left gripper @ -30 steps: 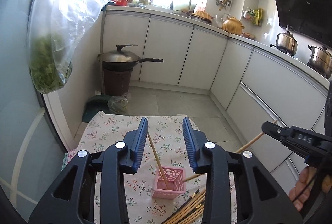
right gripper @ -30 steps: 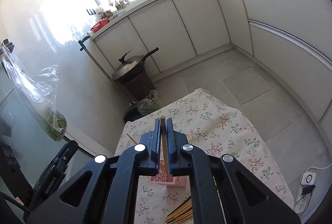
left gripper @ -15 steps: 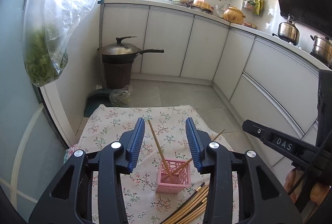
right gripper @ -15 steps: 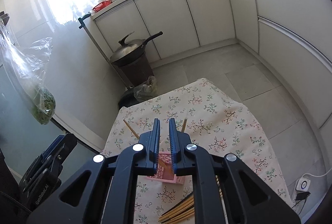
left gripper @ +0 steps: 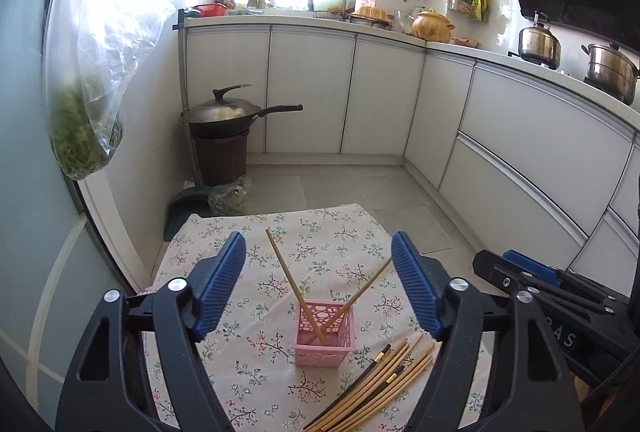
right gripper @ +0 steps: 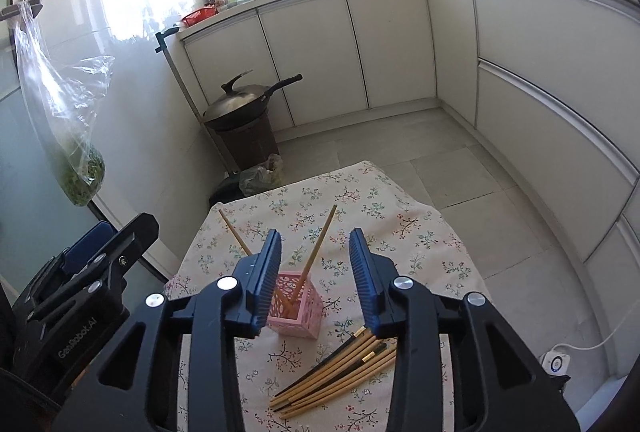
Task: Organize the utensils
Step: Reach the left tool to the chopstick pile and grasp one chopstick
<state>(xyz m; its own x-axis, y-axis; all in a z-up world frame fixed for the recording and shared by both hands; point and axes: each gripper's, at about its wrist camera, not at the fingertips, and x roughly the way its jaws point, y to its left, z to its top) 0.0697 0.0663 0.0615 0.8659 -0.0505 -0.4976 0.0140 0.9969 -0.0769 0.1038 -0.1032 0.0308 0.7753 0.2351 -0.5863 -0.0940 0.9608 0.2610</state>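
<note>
Covering the bench (left gripper: 224,232) is a floral cloth (left gripper: 320,228), seen from above through both wrist views, with white kitchen cabinets (left gripper: 384,100) behind and a lidded wok (left gripper: 224,110) set on a dark bin by the wall. A clear bag of greens (left gripper: 80,136) is hung at the left. The left gripper (left gripper: 318,286) and the right gripper (right gripper: 314,272) are both held above the cloth, their blue fingers (left gripper: 224,284) apart, opening, with nothing pressed between them. A small pink basket (left gripper: 325,336) is placed mid-cloth, two wooden chopsticks (left gripper: 286,272) leaning crossed inside it. Just beside the basket, nearer the cameras, a loose bundle of chopsticks (right gripper: 340,372) is laid flat.
</note>
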